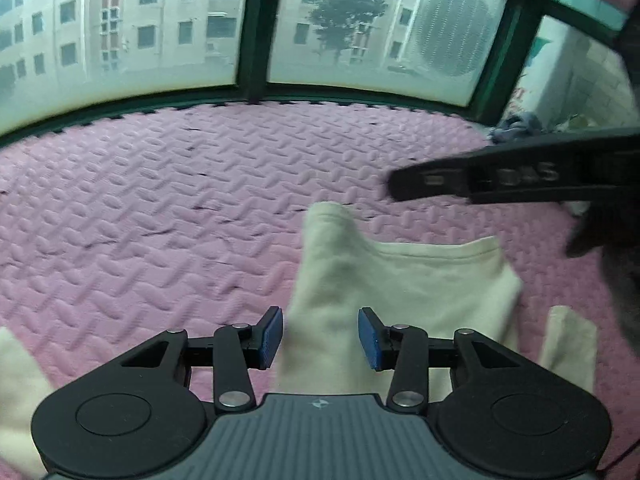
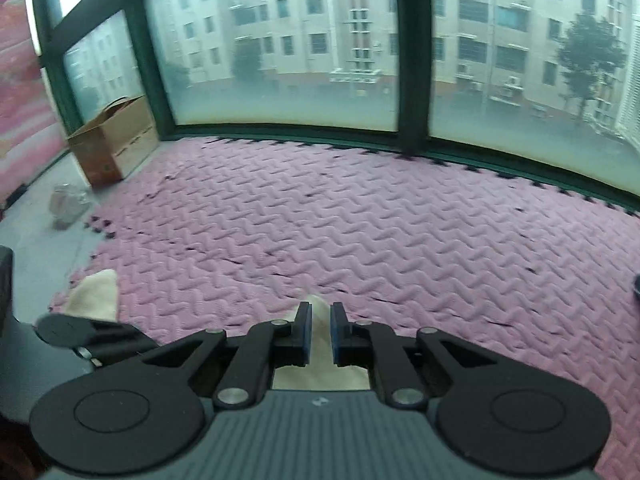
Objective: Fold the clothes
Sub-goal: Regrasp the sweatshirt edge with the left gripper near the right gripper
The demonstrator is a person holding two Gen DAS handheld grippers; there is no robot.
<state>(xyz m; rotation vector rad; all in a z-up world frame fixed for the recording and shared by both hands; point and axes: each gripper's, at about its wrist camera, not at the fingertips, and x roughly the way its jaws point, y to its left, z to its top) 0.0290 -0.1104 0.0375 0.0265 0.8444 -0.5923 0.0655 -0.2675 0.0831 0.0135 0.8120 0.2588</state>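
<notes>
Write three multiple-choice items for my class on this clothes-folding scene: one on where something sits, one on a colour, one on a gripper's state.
1. Where is the cardboard box?
A. in the corner by the window
B. on the garment
C. in a gripper

2. What colour is the floor mat?
A. green
B. pink
C. grey

3. How is the left gripper?
A. shut on the mat
B. shut on the box
C. open over the cream garment

Answers: 1 A, it sits beside the window frame; 2 B, the zigzag foam is pink; 3 C, its blue pads stand well apart.
</notes>
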